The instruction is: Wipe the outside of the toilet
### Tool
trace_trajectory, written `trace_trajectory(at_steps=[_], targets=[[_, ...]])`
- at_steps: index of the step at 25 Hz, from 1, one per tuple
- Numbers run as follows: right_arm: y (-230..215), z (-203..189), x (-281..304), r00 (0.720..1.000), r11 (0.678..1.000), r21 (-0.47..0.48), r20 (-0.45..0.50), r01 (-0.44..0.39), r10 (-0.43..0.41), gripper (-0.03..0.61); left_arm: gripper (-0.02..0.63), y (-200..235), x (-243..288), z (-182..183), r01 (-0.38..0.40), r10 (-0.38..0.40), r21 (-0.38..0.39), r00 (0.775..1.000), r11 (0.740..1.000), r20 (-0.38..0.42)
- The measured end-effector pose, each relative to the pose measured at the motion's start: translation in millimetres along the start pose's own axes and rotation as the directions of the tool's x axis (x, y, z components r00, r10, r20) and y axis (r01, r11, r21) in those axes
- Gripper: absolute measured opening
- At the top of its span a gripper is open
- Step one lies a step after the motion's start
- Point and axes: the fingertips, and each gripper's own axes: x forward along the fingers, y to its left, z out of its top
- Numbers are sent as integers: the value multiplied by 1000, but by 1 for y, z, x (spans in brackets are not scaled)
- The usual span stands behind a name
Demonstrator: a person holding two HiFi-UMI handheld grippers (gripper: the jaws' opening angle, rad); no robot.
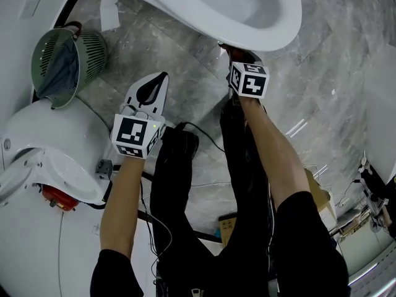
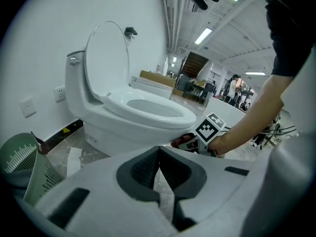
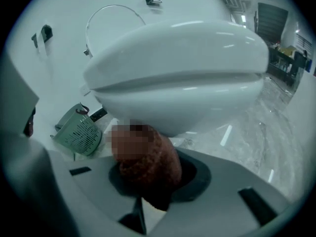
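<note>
We hold the right gripper [image 1: 244,60] low at the front of the toilet [image 1: 247,11], its jaws clamped on a reddish-brown cloth [image 3: 150,164] that bulges out past the pads. In the right gripper view the white bowl fills the upper part of the picture and the cloth sits just under its curved front, up against the underside of the bowl; a mosaic patch covers the cloth's upper edge, so we cannot tell exactly where it meets the porcelain. From the head view the gripper's marker cube [image 1: 250,79] lies just below the bowl's rim, with our forearm running back from it over the grey marble floor [image 1: 322,73]. Our left gripper [image 1: 156,83] hangs to the left of the right one, apart from the toilet and over bare floor; its dark pads meet at the tip with nothing between them. In the left gripper view the toilet stands ahead with its lid [image 2: 106,58] raised upright against the tank, and the right gripper reaches in under the bowl's front. A green slatted basket [image 1: 65,64] stands on the floor to the left of the toilet, near the wall
</note>
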Motion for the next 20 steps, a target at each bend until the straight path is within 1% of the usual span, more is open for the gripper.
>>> trace_trajectory(at_steps=[5,8,10,11,13,15,17,20], targets=[[-50,-3,-14,999,999,-36,-27,34,-35,78,8,-16,10,14,-22,22,7,1000,1000,-1],[-78,1,-21,998,998,-26,-33,51,-52,78,8,-27,18,23,-38,38,-3,999,999,2],[-97,7,-25,998,998,-7,-31,60,-60,78,8,-33,22,28,-51,51,-29,999,998,1],[-107,10,-27,998,998,6,-28,63,-63,78,8,-35,23,30,-61,61,-57,998,997,1],[-126,17,-33,997,997,32,-24,75,-74,80,8,-37,23,33,-88,90,-139,996,986,7],[-146,25,-43,994,994,44,-36,101,-100,80,8,-36,19,37,-128,134,-222,991,967,11],[-161,28,-55,990,992,36,-67,125,-122,81,8,-36,10,41,-176,184,-280,983,944,2],[-170,39,-85,991,994,14,-83,107,-106,81,8,-47,-7,51,-231,241,-343,971,911,-14]])
